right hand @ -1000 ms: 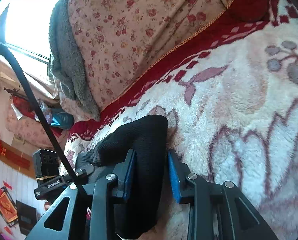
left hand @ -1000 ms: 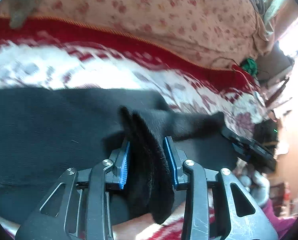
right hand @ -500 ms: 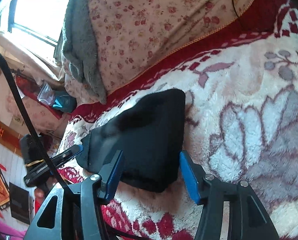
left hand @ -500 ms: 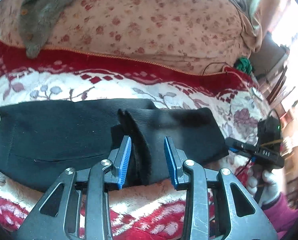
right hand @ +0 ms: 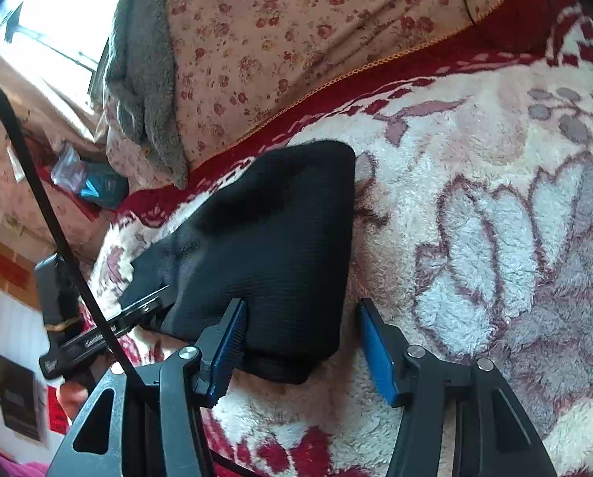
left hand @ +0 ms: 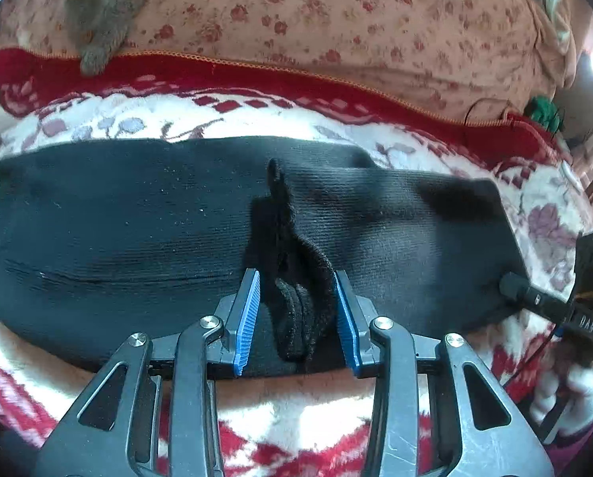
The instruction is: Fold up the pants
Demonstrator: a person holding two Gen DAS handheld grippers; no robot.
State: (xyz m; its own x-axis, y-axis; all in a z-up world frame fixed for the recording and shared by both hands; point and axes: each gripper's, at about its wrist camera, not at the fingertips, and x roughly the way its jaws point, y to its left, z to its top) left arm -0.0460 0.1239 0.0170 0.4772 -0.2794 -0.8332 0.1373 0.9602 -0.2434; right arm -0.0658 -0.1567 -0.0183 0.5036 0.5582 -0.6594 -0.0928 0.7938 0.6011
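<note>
The black pants lie folded flat across the fleece blanket, a raised crease of cloth running toward me. My left gripper is open at the near edge, its blue pads either side of that crease without pinching it. In the right wrist view the pants' folded end lies on the blanket. My right gripper is open wide, its left pad by the cloth's near corner, the right pad over bare blanket.
A floral quilt with a grey fleece garment rises behind the blanket's red border. The other gripper shows at the right edge of the left view and at the left of the right view. A window is at upper left.
Both grippers opened and let go of the pants, then drew back toward me. The pants dropped from a lifted bunch and now lie flat on the blanket.
</note>
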